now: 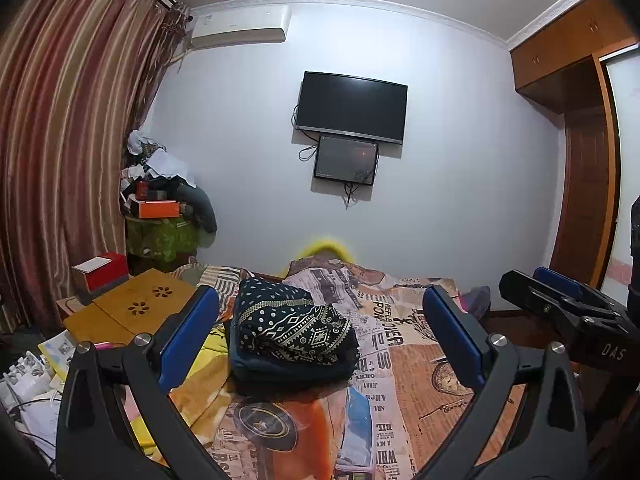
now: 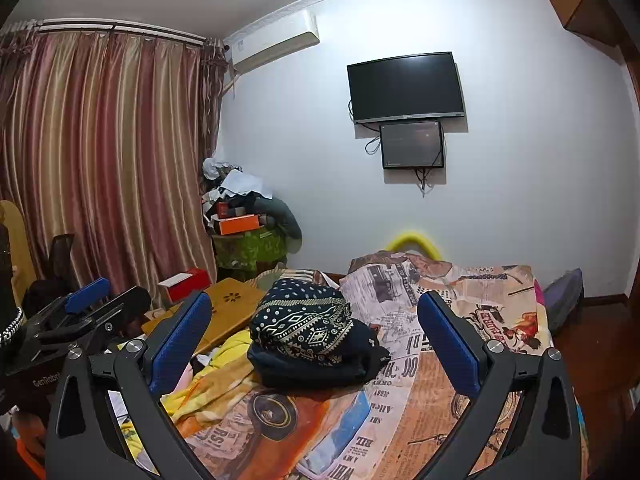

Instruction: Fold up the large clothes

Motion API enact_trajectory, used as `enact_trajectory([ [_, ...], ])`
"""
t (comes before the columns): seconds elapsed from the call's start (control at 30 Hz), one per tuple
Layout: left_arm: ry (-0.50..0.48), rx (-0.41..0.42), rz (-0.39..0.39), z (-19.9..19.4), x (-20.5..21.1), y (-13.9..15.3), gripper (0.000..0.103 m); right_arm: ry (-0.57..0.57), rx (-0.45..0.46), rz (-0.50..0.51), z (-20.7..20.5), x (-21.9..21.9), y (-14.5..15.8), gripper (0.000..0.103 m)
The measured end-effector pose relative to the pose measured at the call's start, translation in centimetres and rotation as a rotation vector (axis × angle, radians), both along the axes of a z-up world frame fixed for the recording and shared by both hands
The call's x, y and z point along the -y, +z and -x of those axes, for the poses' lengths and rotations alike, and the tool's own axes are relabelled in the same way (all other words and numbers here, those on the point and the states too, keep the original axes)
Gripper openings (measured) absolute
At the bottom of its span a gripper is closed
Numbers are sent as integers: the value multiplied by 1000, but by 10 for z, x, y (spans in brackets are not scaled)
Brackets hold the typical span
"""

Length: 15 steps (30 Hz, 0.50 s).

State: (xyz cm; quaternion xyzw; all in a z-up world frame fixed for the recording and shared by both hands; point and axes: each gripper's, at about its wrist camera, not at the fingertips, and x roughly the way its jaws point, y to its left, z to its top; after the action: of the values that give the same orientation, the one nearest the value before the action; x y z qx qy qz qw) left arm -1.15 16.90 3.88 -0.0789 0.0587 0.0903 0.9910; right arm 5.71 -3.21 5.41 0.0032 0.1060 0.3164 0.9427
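Folded clothes (image 1: 294, 330) lie ahead of both spread grippers (image 1: 320, 336).

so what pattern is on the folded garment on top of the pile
Dark navy with cream dots and geometric diamond bands on the folded garment, clearest in the right wrist view.

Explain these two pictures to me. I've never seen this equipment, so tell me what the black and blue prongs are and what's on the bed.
Each picture comes from a camera mounted on a hand-held gripper that a person carries, looking forward between its two blue-padded fingers. The left hand-held gripper and the right hand-held gripper are both open and hold nothing. Between them, on the newspaper-print bedspread, lies a folded dark navy garment with a white patterned band. A wooden lap table sits on the left side.
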Motion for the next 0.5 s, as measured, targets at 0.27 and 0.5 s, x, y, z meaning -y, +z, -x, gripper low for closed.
enact_trajectory([
  [0.27, -4, 1, 0, -1, 0, 1, 102, -2, 0, 2, 0, 0, 0, 102],
  [0.5, -1, 1, 3, -2, 0, 2, 102, -5, 0, 1, -1, 0, 0, 102],
])
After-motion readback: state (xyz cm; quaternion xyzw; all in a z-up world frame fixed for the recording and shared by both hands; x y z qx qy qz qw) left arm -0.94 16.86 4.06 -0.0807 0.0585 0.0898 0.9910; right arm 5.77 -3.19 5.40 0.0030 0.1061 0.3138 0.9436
